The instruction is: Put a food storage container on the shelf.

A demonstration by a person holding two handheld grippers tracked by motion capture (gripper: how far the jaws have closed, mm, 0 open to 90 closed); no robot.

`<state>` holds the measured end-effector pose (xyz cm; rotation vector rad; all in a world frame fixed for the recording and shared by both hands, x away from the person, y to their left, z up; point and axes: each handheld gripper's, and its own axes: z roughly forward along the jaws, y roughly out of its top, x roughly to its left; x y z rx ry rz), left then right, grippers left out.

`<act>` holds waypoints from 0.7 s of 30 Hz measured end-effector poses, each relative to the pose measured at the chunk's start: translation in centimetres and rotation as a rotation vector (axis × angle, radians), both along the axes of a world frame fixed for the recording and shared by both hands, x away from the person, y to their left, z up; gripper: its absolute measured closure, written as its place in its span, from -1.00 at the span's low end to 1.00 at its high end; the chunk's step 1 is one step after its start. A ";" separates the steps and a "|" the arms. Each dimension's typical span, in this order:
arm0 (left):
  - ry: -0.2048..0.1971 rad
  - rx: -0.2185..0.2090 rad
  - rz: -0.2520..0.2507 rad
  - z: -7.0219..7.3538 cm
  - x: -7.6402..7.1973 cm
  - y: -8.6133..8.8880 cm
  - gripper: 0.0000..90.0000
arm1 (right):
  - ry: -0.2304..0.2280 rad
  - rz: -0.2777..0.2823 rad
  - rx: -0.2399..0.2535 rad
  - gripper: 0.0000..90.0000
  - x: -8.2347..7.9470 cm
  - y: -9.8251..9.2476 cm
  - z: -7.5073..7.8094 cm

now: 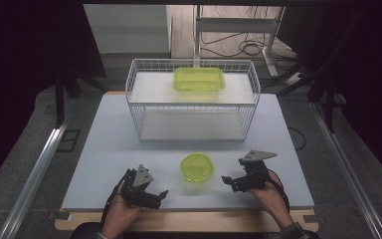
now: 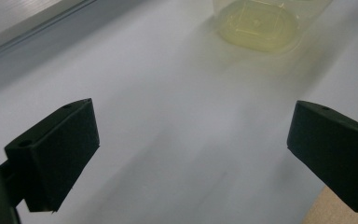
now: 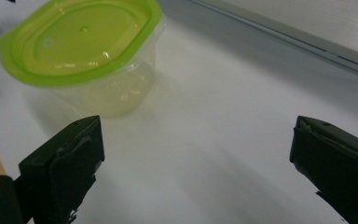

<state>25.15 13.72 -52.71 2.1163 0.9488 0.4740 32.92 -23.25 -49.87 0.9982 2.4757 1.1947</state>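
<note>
High view: small round lidded container [image 1: 196, 167], green lid on clear tub, is sitting near table [image 1: 104, 149] front edge, between both grippers. Looking light, thin plastic, prob slippery and flexing if squeezed; best grabbing under lid rim. Left gripper [image 1: 156, 195] and right gripper [image 1: 228, 180] are hanging wide apart, holding nothing. Wire basket [image 1: 134, 99] w/ rectangular green container [image 1: 199, 78] is sitting behind.

Left gripper [image 1: 159, 195]: I hold it low at the near left, jaws spread wide with nothing between them, tips pointing inward to the right.
Right gripper [image 1: 227, 180]: I hold it at the near right, jaws spread wide and gripping nothing, tips pointing inward to the left.
Left hand [image 1: 121, 211]: wrapped around the gripper from behind, forearm entering from the bottom edge.
Right hand [image 1: 272, 195]: wrapped likewise, forearm angling in from the bottom right.
</note>
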 end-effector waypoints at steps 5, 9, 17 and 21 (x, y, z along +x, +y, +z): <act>-0.001 0.004 -0.004 -0.1 0.2 0.0 -0.95 | 0.036 -0.021 0.044 -0.92 0.6 0.0 0.7; 0.004 0.008 -0.004 -0.1 0.2 0.0 -0.95 | 0.062 -0.072 0.043 -0.89 1.3 0.4 0.9; 0.003 0.020 -0.007 -0.1 0.2 -0.1 -0.94 | 0.129 -0.054 0.105 -0.59 2.2 1.0 2.1; 0.000 0.028 -0.011 -0.1 0.2 -0.2 -0.94 | 0.168 -0.028 0.123 -0.39 3.0 1.5 2.4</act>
